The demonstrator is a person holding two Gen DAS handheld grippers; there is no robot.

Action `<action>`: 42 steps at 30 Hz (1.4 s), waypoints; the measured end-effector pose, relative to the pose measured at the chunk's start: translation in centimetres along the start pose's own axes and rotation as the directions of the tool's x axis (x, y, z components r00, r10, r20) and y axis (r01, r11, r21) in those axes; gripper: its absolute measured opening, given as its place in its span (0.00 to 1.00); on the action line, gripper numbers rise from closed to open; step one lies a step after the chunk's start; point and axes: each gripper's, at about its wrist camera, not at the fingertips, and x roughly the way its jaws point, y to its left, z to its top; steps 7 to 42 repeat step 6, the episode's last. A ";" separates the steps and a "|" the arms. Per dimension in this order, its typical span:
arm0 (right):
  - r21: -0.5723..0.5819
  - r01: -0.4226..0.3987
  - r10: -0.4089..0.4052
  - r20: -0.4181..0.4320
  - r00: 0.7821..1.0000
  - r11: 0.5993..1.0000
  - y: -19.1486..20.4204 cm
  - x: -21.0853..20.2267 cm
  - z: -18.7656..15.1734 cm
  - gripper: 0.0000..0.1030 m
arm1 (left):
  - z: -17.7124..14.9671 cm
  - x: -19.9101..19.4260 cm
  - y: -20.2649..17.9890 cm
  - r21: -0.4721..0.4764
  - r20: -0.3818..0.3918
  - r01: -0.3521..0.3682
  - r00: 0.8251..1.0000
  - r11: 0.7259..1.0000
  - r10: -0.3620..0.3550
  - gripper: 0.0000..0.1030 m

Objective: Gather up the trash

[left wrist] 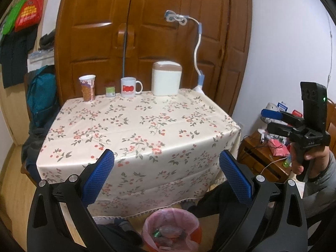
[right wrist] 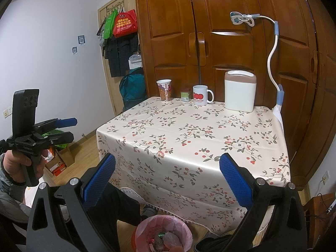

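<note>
A trash bin with a pink liner [left wrist: 171, 229] stands on the floor at the table's near edge, with wrappers inside; it also shows in the right wrist view [right wrist: 163, 234]. My left gripper [left wrist: 167, 174] is open and empty, held above the bin and before the table's front. My right gripper [right wrist: 167, 175] is open and empty in the same pose. Each gripper also shows from the side in the other's view, the right one [left wrist: 273, 119] and the left one [right wrist: 67, 128]. The floral tablecloth [left wrist: 136, 126] carries no loose trash that I can see.
Along the table's far edge stand a paper cup [left wrist: 87, 87], a small green jar [left wrist: 110, 89], a white mug [left wrist: 130, 87], a white container with a brown lid [left wrist: 167, 78] and a clamped gooseneck holder [left wrist: 198, 48]. A wooden wardrobe is behind. A cluttered nightstand [left wrist: 266, 153] is at the right.
</note>
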 end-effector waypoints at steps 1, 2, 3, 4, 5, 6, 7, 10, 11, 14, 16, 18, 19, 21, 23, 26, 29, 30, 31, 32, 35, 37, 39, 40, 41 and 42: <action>-0.001 0.000 0.000 0.000 1.000 1.000 0.0 0.0 0.0 0.95 | 0.0 0.0 0.0 0.000 0.000 -0.001 1.000 1.000 0.001 0.95; -0.001 0.000 0.000 0.000 1.000 1.000 0.0 0.0 0.0 0.95 | 0.0 0.1 0.0 -0.002 -0.002 -0.005 1.000 1.000 0.005 0.95; 0.000 0.000 0.000 0.000 1.000 1.000 0.0 0.0 0.0 0.95 | 0.0 0.2 0.0 -0.002 -0.002 -0.010 1.000 1.000 0.010 0.95; 0.000 0.000 0.000 0.001 1.000 1.000 0.0 0.0 0.0 0.95 | 0.0 0.2 0.0 0.001 -0.003 -0.013 1.000 1.000 0.014 0.95; 0.000 0.000 0.000 0.001 1.000 1.000 0.0 0.0 0.0 0.95 | -0.1 0.2 -0.1 0.003 -0.003 -0.016 1.000 1.000 0.016 0.95; 0.000 0.000 0.000 0.000 1.000 1.000 0.0 0.0 0.0 0.95 | -0.1 0.2 -0.1 0.001 -0.004 -0.016 1.000 1.000 0.016 0.95; 0.000 0.000 0.000 0.000 1.000 1.000 0.0 0.0 0.0 0.95 | -0.1 0.2 -0.1 0.001 -0.004 -0.016 1.000 1.000 0.016 0.95; 0.000 0.000 0.000 0.000 1.000 1.000 0.0 0.0 0.0 0.95 | -0.1 0.2 -0.1 0.001 -0.004 -0.016 1.000 1.000 0.016 0.95; 0.000 0.000 0.000 0.000 1.000 1.000 0.0 0.0 0.0 0.95 | -0.1 0.2 -0.1 0.001 -0.004 -0.016 1.000 1.000 0.016 0.95; 0.000 0.000 0.000 0.000 1.000 1.000 0.0 0.0 0.0 0.95 | -0.1 0.2 -0.1 0.001 -0.004 -0.016 1.000 1.000 0.016 0.95; 0.000 0.000 0.000 0.000 1.000 1.000 0.0 0.0 0.0 0.95 | -0.1 0.2 -0.1 0.001 -0.004 -0.016 1.000 1.000 0.016 0.95; 0.000 0.000 0.000 0.000 1.000 1.000 0.0 0.0 0.0 0.95 | -0.1 0.2 -0.1 0.001 -0.004 -0.016 1.000 1.000 0.016 0.95; 0.000 0.000 0.000 0.000 1.000 1.000 0.0 0.0 0.0 0.95 | -0.1 0.2 -0.1 0.001 -0.004 -0.016 1.000 1.000 0.016 0.95; 0.000 0.000 0.000 0.000 1.000 1.000 0.0 0.0 0.0 0.95 | -0.1 0.2 -0.1 0.001 -0.004 -0.016 1.000 1.000 0.016 0.95; 0.000 0.000 0.000 0.000 1.000 1.000 0.0 0.0 0.0 0.95 | -0.1 0.2 -0.1 0.001 -0.004 -0.016 1.000 1.000 0.016 0.95; 0.000 0.000 0.000 0.000 1.000 1.000 0.0 0.0 0.0 0.95 | -0.1 0.2 -0.1 0.001 -0.004 -0.016 1.000 1.000 0.016 0.95; 0.000 0.000 0.000 0.000 1.000 1.000 0.0 0.0 0.0 0.95 | -0.1 0.2 -0.1 0.001 -0.004 -0.016 1.000 1.000 0.016 0.95; 0.000 0.000 0.000 0.000 1.000 1.000 0.0 0.0 0.0 0.95 | -0.1 0.2 -0.1 0.001 -0.004 -0.016 1.000 1.000 0.016 0.95; 0.000 0.000 0.000 0.000 1.000 1.000 0.0 0.0 0.0 0.95 | -0.1 0.2 -0.1 0.001 -0.004 -0.016 1.000 1.000 0.016 0.95; 0.000 0.000 0.000 0.000 1.000 1.000 0.0 0.0 0.0 0.95 | -0.1 0.2 -0.1 0.001 -0.004 -0.016 1.000 1.000 0.016 0.95; 0.000 0.000 0.000 0.000 1.000 1.000 0.0 0.0 0.0 0.95 | -0.1 0.2 -0.1 0.001 -0.004 -0.016 1.000 1.000 0.016 0.95; 0.000 0.000 0.000 0.000 1.000 1.000 0.0 0.0 0.0 0.95 | -0.1 0.2 -0.1 0.001 -0.004 -0.016 1.000 1.000 0.016 0.95; 0.000 0.000 0.000 0.000 1.000 1.000 0.0 0.0 0.0 0.95 | -0.1 0.2 -0.1 0.001 -0.004 -0.016 1.000 1.000 0.016 0.95; 0.000 0.000 0.000 0.000 1.000 1.000 0.0 0.0 0.0 0.95 | -0.1 0.2 -0.1 0.001 -0.004 -0.016 1.000 1.000 0.016 0.95; 0.000 0.000 0.000 0.000 1.000 1.000 0.0 0.0 0.0 0.95 | -0.1 0.2 -0.1 0.001 -0.004 -0.016 1.000 1.000 0.016 0.95; 0.000 0.000 0.000 0.000 1.000 1.000 0.0 0.0 0.0 0.95 | -0.1 0.2 -0.1 0.001 -0.004 -0.016 1.000 1.000 0.016 0.95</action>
